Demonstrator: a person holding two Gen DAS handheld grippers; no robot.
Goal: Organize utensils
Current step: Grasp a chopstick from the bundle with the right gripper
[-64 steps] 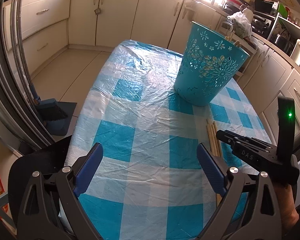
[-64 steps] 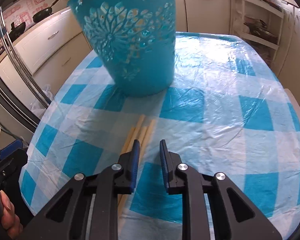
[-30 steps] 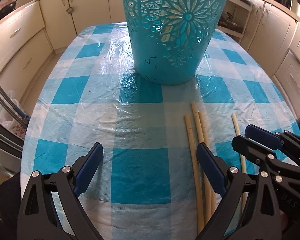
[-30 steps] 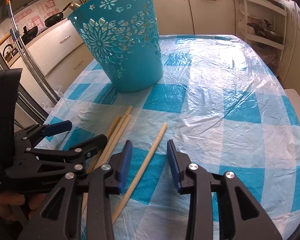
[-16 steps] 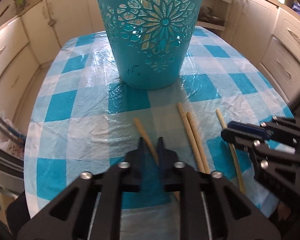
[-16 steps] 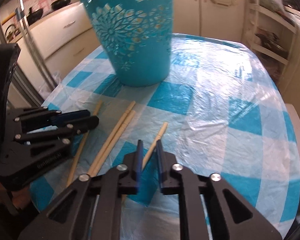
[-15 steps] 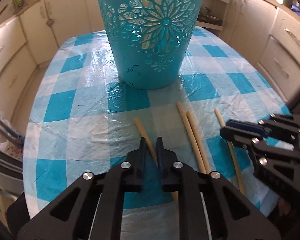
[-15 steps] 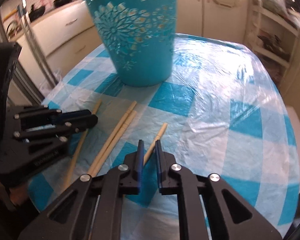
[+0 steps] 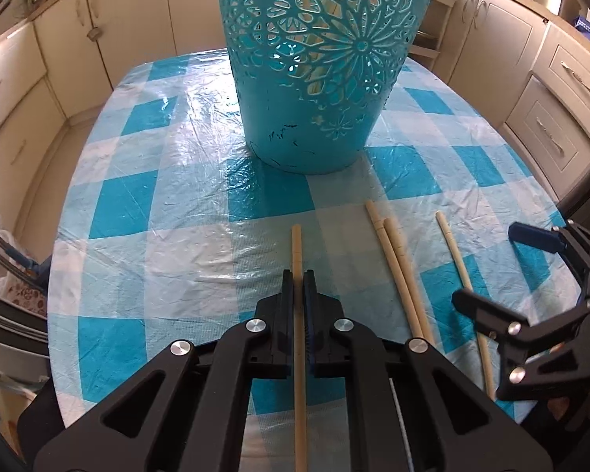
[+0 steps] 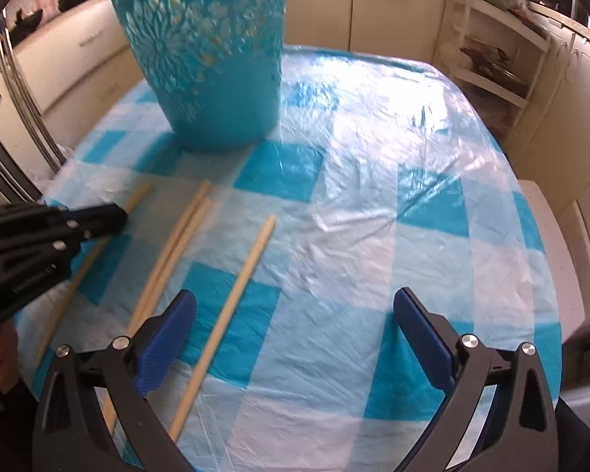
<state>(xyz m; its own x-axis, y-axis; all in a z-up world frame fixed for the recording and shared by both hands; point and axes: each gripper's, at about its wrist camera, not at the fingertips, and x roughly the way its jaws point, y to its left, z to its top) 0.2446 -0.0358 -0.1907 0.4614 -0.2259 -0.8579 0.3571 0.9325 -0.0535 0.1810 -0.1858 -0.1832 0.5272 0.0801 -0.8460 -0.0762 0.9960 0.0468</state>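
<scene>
A teal cut-out basket (image 9: 322, 59) stands on the blue-and-white checked table, also in the right wrist view (image 10: 212, 59); light sticks show through its holes. My left gripper (image 9: 298, 279) is shut on a wooden chopstick (image 9: 297, 247) that points at the basket. A pair of chopsticks (image 9: 397, 263) and a single one (image 9: 458, 263) lie to its right. My right gripper (image 10: 295, 310) is open and empty above the table; the single chopstick (image 10: 236, 295) lies just right of its left finger. The left gripper (image 10: 98, 216) and its chopstick (image 10: 137, 196) show at left.
The table (image 9: 145, 204) is covered in crinkled clear plastic. Cream kitchen cabinets (image 9: 78, 39) ring the room. An open shelf unit (image 10: 491, 51) stands at the back right. A steel fridge handle (image 10: 27, 110) is at the left.
My right gripper has opened wide, letting go of the single chopstick, which lies on the table. My left gripper stays shut on its chopstick, which now points straight at the basket.
</scene>
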